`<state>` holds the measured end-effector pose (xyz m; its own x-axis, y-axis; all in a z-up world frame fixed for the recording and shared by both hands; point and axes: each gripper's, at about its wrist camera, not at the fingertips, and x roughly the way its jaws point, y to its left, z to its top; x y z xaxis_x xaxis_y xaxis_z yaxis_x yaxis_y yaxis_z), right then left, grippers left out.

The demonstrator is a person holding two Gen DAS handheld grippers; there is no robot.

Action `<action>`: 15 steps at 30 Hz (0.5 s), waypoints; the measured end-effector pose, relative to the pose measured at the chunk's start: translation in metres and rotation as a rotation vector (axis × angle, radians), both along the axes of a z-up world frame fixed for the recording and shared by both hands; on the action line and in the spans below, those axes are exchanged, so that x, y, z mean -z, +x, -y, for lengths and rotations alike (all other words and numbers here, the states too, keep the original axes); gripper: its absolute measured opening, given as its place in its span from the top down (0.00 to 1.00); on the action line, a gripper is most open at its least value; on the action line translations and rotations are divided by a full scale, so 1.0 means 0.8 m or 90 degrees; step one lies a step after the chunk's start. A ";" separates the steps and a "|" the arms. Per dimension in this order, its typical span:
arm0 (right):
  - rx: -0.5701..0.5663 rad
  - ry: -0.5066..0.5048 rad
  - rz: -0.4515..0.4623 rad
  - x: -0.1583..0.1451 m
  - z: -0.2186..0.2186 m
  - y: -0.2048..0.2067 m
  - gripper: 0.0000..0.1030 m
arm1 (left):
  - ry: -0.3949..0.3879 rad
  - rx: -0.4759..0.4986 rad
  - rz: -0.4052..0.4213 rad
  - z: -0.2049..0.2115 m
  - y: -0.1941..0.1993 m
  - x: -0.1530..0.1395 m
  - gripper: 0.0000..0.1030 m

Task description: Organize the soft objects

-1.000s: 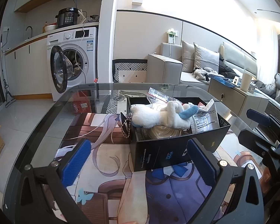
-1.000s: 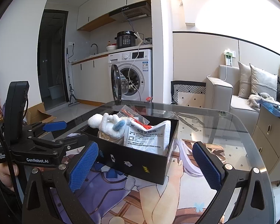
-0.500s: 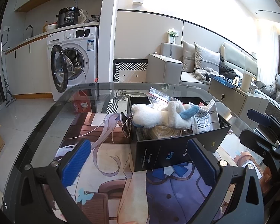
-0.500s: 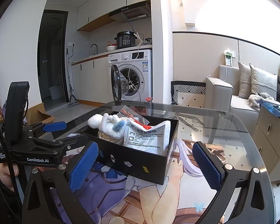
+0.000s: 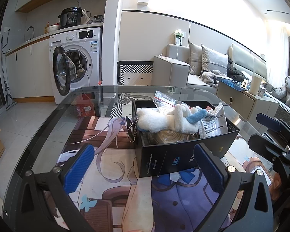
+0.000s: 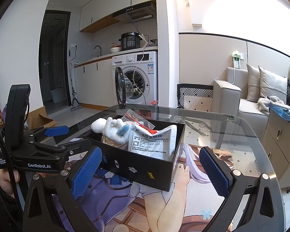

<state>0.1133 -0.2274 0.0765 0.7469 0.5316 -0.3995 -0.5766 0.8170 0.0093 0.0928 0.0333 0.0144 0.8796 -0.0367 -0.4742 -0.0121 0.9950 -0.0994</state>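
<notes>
The plush toy (image 5: 164,120) lies across the black box (image 5: 183,154), long axis left-right, just beyond the left tool (image 5: 145,166); both tools gape open, empty.

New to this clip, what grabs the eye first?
A white plush toy with a blue part lies on top of an open black box in the middle of the glass table, beside a white printed packet and a clear zip bag. Under the box a bright cartoon-print mat covers the table. The left hand-held gripper and right hand-held gripper both hover open and empty in front of the box.
</notes>
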 end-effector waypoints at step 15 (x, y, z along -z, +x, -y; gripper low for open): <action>0.000 0.000 0.001 0.001 0.000 0.000 0.00 | 0.002 0.001 0.003 -0.002 0.000 -0.001 0.00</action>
